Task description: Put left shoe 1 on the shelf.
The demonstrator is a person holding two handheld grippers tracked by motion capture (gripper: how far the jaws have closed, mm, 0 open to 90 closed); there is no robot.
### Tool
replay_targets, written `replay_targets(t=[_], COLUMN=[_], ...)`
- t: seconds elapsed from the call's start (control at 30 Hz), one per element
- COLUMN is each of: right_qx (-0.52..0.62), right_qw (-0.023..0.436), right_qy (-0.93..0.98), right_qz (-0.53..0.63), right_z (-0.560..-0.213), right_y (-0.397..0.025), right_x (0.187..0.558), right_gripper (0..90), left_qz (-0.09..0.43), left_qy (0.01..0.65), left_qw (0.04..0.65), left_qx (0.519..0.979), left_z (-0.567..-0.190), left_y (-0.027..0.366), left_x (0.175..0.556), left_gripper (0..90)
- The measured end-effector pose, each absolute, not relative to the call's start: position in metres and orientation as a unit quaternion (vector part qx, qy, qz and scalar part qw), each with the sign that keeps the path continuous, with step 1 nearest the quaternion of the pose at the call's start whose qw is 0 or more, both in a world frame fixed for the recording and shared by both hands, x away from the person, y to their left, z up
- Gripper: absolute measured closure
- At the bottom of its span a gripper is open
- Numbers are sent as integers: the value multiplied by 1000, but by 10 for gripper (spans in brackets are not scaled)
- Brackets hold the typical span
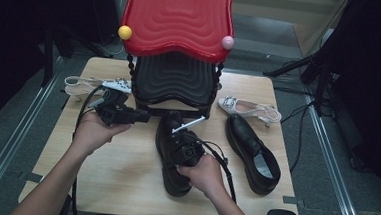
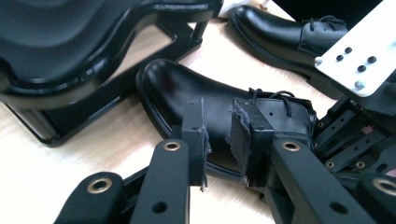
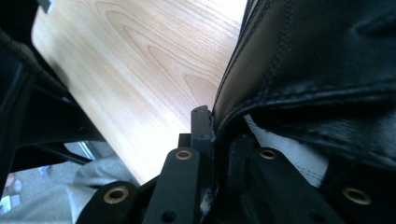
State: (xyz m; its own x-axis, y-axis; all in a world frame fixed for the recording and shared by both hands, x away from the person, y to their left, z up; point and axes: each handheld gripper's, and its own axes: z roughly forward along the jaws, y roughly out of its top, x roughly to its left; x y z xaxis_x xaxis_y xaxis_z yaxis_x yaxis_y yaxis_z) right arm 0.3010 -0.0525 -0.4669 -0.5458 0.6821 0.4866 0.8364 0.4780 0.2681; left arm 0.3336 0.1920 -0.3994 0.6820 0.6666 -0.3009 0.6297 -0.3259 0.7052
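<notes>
The right gripper point(image 1: 186, 146) clamps the collar of the glossy black leather lace-up shoe point(image 1: 172, 136) on the table point(image 1: 124, 168); the left gripper point(image 1: 140, 116) hangs released just left.

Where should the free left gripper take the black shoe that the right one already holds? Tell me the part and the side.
Take the black shoe by its toe, coming from the left gripper's side with the jaws across the width. The toe points at the shoe rack and lies bare, while the right gripper is clamped on the collar edge at the heel end. The toe looks smooth and rounded, so it may slip.
</notes>
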Motion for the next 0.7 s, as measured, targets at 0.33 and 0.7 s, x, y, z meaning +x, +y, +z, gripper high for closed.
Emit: replay_targets(t=[0.33,0.7], right_qx=[-441,-441], right_qw=[163,184], right_qy=[-838,-821], right_qz=[-276,-313], right_z=[-452,-425], right_y=[-82,-101], right_x=[309,309], right_gripper=[876,875], left_qz=[12,41], left_qy=[391,365], left_qw=[439,450], left_qx=[809,814], left_z=[-369,-317], left_y=[194,191], left_x=[347,351], left_gripper=[762,856])
